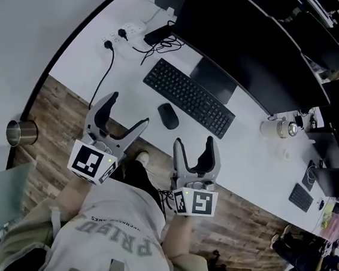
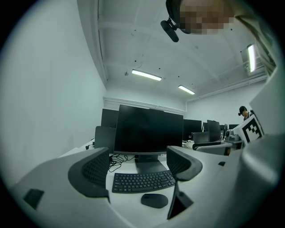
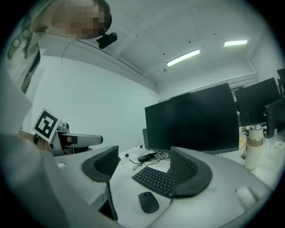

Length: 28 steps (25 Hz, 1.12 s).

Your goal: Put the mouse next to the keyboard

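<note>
A black mouse (image 1: 168, 115) lies on the white desk (image 1: 245, 164) just in front of the black keyboard (image 1: 188, 96), near its middle. Both grippers hover at the desk's near edge, apart from the mouse. My left gripper (image 1: 125, 113) is open and empty; its view shows the mouse (image 2: 154, 200) and keyboard (image 2: 143, 181) between the jaws, farther off. My right gripper (image 1: 193, 146) is open and empty too; its view shows the mouse (image 3: 148, 202) low between the jaws, with the keyboard (image 3: 154, 179) behind it.
A large black monitor (image 1: 251, 44) stands behind the keyboard. A power strip (image 1: 127, 32) and cables (image 1: 161, 47) lie at the desk's left end. A white bottle (image 1: 277, 127) lies at the right. A metal bin (image 1: 21, 132) stands on the wooden floor at left.
</note>
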Each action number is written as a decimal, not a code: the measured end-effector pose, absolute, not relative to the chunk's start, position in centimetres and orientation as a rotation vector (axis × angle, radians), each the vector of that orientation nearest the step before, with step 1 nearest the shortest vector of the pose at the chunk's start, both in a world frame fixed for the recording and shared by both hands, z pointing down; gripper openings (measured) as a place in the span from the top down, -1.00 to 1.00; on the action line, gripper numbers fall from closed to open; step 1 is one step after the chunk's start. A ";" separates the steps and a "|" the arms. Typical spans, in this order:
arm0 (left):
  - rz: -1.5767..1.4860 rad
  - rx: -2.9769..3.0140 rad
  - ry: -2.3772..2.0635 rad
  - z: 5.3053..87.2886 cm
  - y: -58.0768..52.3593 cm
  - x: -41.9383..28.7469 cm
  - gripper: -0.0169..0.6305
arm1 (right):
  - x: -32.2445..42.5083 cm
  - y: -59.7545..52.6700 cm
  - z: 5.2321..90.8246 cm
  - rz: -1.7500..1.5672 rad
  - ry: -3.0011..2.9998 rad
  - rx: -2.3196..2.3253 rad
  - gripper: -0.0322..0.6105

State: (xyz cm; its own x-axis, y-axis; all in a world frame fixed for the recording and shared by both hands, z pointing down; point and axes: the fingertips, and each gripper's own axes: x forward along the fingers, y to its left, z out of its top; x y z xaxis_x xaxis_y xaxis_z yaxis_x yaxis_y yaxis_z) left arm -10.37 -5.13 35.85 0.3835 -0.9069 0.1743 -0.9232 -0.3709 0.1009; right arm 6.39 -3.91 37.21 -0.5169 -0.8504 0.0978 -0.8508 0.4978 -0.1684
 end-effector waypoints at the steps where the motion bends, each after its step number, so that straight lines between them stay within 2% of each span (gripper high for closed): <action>1: 0.141 2.448 -1.650 36.0 -5.5 -10.3 -0.24 | 6.4 -4.4 37.7 0.321 -2.716 1.526 -0.21; 13: 0.202 2.400 -1.560 39.7 -10.4 -11.8 -0.24 | 2.2 -9.2 47.3 0.454 -2.543 1.291 -0.21; 28: 0.172 2.464 -1.316 41.6 -16.4 -11.6 -0.24 | -1.2 -10.2 61.1 0.446 -2.164 1.027 -0.20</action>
